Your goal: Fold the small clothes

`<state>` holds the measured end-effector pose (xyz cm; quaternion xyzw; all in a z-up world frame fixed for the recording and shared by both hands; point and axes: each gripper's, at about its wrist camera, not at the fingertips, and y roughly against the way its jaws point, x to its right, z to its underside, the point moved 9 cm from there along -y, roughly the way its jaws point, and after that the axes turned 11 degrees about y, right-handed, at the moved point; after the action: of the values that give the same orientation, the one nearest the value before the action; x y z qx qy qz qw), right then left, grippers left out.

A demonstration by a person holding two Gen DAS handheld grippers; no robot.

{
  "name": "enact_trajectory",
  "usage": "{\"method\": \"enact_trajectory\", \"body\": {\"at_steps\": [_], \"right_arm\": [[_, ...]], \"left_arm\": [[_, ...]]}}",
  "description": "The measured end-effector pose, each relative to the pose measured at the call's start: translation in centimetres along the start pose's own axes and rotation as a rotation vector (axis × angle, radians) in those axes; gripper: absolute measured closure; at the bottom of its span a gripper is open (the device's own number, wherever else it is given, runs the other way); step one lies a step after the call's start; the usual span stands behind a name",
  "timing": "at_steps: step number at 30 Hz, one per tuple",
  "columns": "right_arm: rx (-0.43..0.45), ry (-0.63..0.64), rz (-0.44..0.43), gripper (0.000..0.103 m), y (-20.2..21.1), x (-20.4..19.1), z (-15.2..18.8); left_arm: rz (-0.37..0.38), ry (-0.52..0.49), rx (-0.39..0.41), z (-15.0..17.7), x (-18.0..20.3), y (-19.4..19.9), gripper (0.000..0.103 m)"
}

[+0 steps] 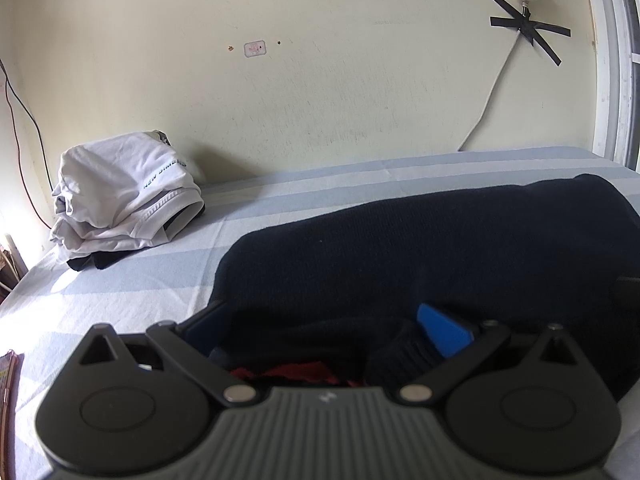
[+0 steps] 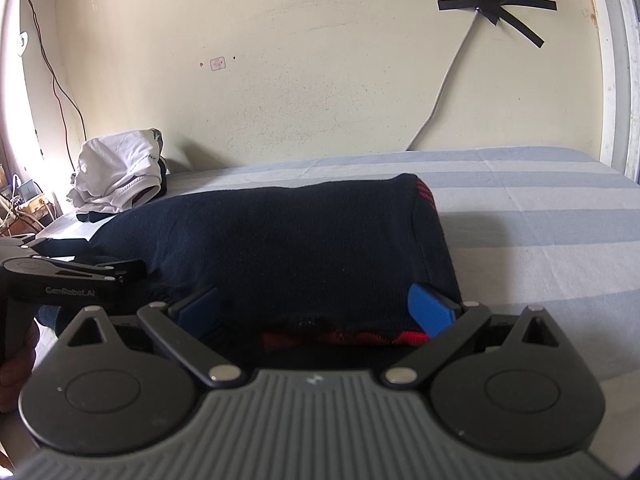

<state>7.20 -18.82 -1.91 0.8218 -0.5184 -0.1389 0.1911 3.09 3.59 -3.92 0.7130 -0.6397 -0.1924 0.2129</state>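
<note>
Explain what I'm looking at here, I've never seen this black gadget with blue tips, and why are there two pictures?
Each picture comes from a camera on a hand-held gripper, looking along its two blue-tipped fingers. One shows the left gripper, the other the right gripper. Both are open around the near edge of a dark navy garment with red trim, lying on a striped bedsheet. Neither clearly pinches it yet. A pile of white clothes sits by the wall. The left gripper also shows at the right view's left edge.
</note>
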Motion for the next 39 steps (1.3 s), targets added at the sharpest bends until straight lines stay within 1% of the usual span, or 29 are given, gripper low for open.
{"method": "enact_trajectory", "body": {"at_steps": [4,8,15,31,39], "right_arm": [[0.000,0.000,0.000,0.001,0.0,0.0,0.0],[0.001,0.000,0.000,0.001,0.0,0.0,0.0],[0.001,-0.001,0.000,0.001,0.0,0.0,0.0],[0.004,-0.005,0.001,0.001,0.2,0.0,-0.1],[0.010,-0.019,-0.007,0.001,0.1,-0.1,-0.5]], "left_arm": [[-0.003,0.011,0.010,-0.1,-0.1,0.3,0.000],[-0.029,0.022,0.032,-0.3,-0.3,0.6,0.000],[-0.071,0.083,0.060,-0.7,-1.6,0.9,0.000],[-0.103,0.105,0.025,-0.4,-2.3,0.3,0.000],[-0.114,0.080,0.021,-0.4,-2.1,0.1,0.000]]}}
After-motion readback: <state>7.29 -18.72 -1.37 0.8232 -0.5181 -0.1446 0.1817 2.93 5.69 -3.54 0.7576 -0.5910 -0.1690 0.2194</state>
